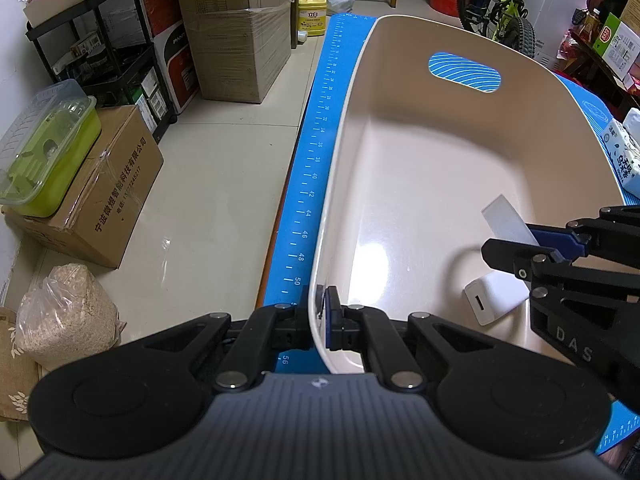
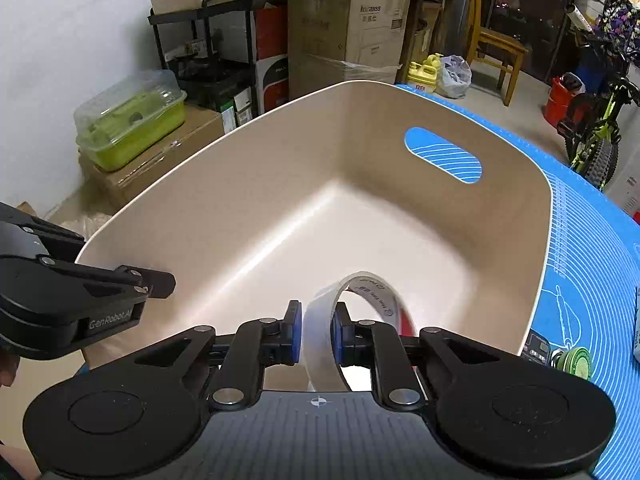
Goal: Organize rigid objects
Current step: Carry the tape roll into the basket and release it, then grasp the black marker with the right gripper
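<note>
Nearest in the left wrist view, the left gripper (image 1: pixel 323 312) points steeply down at the near corner of a large cream plastic tub (image 1: pixel 340 168), its jaws pinched tight on the tub's thin rim, one pad outside and one inside. The right gripper (image 2: pixel 316 332) also tilts downward, reaching over the tub's near wall; its blue pads (image 2: pixel 295 330) stand narrowly apart and clamp the band of a roll of clear adhesive tape (image 2: pixel 360 300), held upright on edge over the tub's inside. On the tub floor just beside that gripper lies a small white rectangular charger block (image 1: pixel 494 298). The tub rests on a blue silicone mat with printed ruler marks (image 1: pixel 316 152). Farther off, cardboard boxes (image 1: pixel 236 40) stand on the tiled floor.
</note>
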{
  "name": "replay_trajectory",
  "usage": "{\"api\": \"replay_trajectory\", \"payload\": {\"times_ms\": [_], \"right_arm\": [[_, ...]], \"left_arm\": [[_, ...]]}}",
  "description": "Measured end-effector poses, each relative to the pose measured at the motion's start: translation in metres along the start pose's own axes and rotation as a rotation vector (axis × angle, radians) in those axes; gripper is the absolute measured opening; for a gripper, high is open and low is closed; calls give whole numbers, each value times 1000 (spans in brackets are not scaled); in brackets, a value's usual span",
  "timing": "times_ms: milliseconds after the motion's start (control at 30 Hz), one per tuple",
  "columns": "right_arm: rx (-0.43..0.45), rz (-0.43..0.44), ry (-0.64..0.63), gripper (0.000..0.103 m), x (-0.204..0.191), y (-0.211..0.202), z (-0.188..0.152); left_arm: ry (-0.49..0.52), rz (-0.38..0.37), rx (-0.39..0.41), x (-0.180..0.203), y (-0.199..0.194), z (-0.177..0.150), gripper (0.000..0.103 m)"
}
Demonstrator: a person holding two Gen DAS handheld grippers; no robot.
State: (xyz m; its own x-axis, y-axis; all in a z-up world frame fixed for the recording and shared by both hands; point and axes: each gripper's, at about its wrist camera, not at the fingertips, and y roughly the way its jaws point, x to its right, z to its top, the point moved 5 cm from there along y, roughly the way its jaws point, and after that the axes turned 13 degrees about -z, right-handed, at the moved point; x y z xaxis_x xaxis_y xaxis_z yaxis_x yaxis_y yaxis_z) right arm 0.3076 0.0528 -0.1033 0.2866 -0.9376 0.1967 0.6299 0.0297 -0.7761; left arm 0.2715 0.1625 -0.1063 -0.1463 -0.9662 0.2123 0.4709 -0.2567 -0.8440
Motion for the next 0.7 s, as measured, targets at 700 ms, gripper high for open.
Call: {"api": "replay_trajectory", "payload": {"times_ms": [700], "right_arm": [[203,-67,148,54,76,-75,-4]], "left_arm": [[0,1,0,1,0,0,6]]}}
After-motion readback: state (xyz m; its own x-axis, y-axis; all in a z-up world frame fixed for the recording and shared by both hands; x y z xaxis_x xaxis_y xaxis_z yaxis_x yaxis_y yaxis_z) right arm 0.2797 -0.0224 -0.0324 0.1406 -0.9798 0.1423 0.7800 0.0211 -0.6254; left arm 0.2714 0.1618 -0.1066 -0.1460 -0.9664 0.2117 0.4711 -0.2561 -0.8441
